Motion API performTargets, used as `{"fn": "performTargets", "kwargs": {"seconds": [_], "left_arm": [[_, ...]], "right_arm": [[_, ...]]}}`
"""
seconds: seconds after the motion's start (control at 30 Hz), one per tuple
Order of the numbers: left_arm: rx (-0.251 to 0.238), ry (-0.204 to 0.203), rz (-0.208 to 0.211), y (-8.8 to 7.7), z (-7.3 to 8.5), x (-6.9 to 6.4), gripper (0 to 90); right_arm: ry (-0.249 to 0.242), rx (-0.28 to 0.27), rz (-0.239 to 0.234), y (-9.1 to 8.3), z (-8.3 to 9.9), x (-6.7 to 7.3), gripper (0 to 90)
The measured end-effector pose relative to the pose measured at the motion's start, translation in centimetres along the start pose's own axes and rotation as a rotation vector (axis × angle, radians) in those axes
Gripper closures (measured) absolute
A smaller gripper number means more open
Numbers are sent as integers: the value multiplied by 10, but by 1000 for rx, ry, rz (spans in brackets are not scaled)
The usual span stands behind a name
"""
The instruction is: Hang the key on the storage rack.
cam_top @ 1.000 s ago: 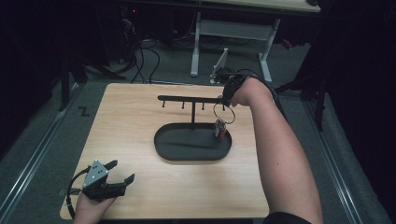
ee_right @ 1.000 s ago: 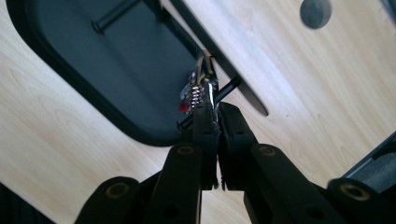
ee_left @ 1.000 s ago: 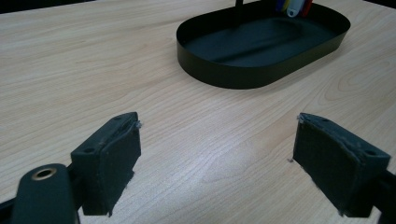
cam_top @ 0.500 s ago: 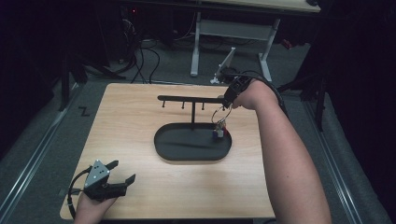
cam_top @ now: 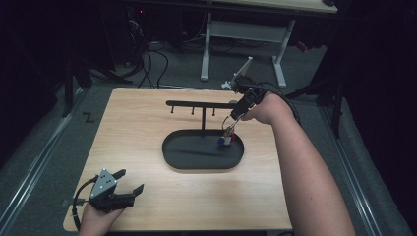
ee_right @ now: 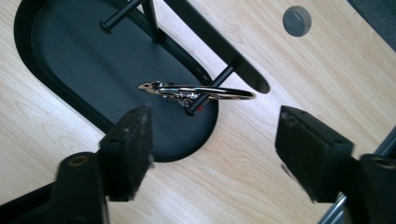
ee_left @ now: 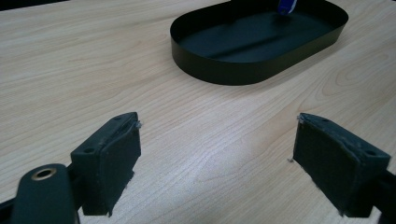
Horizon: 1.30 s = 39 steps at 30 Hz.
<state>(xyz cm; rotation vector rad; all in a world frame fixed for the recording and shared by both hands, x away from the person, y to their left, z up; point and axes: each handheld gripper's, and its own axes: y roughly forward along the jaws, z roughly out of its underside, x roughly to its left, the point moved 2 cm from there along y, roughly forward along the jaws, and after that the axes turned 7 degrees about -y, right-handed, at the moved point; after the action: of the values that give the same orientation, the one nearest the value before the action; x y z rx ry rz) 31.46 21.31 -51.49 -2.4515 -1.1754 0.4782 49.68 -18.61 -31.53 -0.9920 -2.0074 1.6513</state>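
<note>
A black stand has a crossbar point(cam_top: 196, 104) with short pegs over an oval tray point(cam_top: 169, 147). A metal key ring point(ee_right: 201, 92) with a blue and red tag point(cam_top: 226, 140) hangs from the rightmost peg point(ee_right: 212, 88) above the tray's right end. My right gripper point(cam_top: 237, 112) point(ee_right: 215, 126) hovers just off the ring. Its jaws have just been opening, they stand wide and nothing is between the pads. My left gripper point(cam_top: 129, 184) point(ee_left: 217, 140) rests open at the table's near left corner, with the tray wall point(ee_left: 224, 74) and the blue tag point(ee_left: 285, 5) ahead of it.
The wooden table point(cam_top: 137, 128) has bare room left of and in front of the tray. A grey round plug point(ee_right: 297, 20) sits in the tabletop beyond the stand. Behind the table are white desk legs point(cam_top: 206, 49) and floor cables point(cam_top: 147, 59).
My right gripper has gone from shut to wide open and let go of the key ring, which now hangs on the peg by itself. My left gripper has not moved.
</note>
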Motion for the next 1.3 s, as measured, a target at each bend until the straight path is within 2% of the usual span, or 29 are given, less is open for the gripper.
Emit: {"fn": "performTargets", "kwargs": {"seconds": [0.17, 0.2, 0.53, 0.73, 0.87, 1.03, 1.1, 1.27, 1.3], "left_arm": [[0, 6, 0, 0, 1, -1, 154], [0, 5, -1, 0, 1, -1, 154], [7, 13, -7, 1, 1, -2, 153], [17, 20, -4, 1, 1, -3, 152], [16, 22, -5, 2, 1, -3, 152], [21, 21, -1, 2, 1, -3, 153], [23, 21, 1, 2, 1, -4, 153], [22, 20, 1, 3, 2, -4, 155], [21, 20, 0, 3, 2, -4, 155]], "right_arm": [[20, 6, -4, 11, 8, 2, 230], [46, 14, 0, 14, 11, 4, 231], [54, 1, -4, 30, 27, 4, 206], [62, -23, -10, 39, 41, 7, 180], [91, -41, -8, 46, 52, 8, 173], [92, -50, -14, 50, 59, 8, 172], [122, -75, -18, 55, 65, 9, 173], [139, -98, -17, 65, 76, 12, 165], [147, -106, -19, 70, 83, 14, 163]]}}
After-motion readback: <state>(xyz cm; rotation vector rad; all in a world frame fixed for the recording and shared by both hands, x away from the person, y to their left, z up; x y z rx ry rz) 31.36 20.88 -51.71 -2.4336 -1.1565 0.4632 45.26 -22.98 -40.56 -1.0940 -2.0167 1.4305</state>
